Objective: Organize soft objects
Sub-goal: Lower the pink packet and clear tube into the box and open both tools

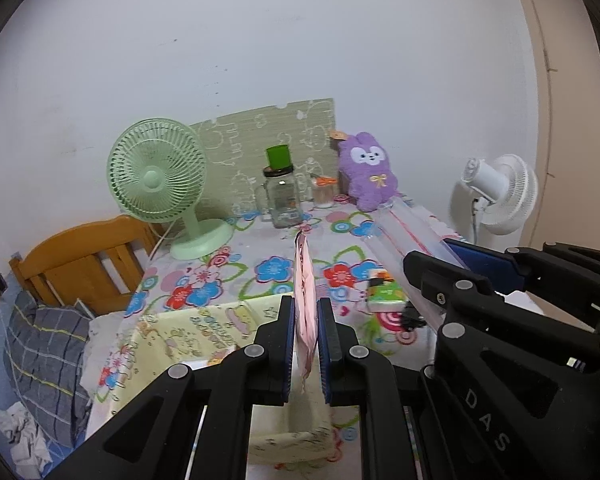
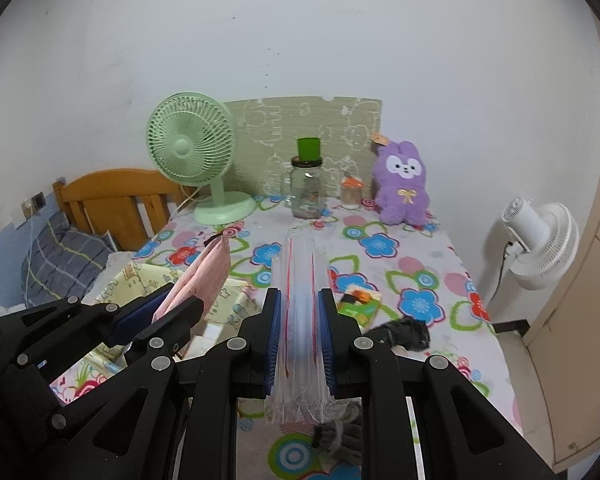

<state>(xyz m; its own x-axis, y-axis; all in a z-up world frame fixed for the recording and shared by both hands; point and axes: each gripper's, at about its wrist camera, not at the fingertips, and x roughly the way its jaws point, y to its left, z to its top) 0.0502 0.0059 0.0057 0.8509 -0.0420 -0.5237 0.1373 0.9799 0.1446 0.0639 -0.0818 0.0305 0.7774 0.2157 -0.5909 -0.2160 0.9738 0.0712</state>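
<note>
Pink pouch (image 1: 305, 300) hangs above the table (image 1: 260, 256), pinched edge-on by the left gripper (image 1: 305, 344) fingers. Beside it, right gripper (image 2: 299, 344) fingers are clamped on a clear bag (image 2: 299, 300).

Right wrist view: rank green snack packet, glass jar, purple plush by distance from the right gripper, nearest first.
From the right gripper, shut on the clear plastic bag:
1. Green snack packet, just right of the fingers on the floral tablecloth.
2. Glass jar, straight ahead near the table's back edge.
3. Purple plush, back right by the wall, only slightly beyond the jar.
</note>
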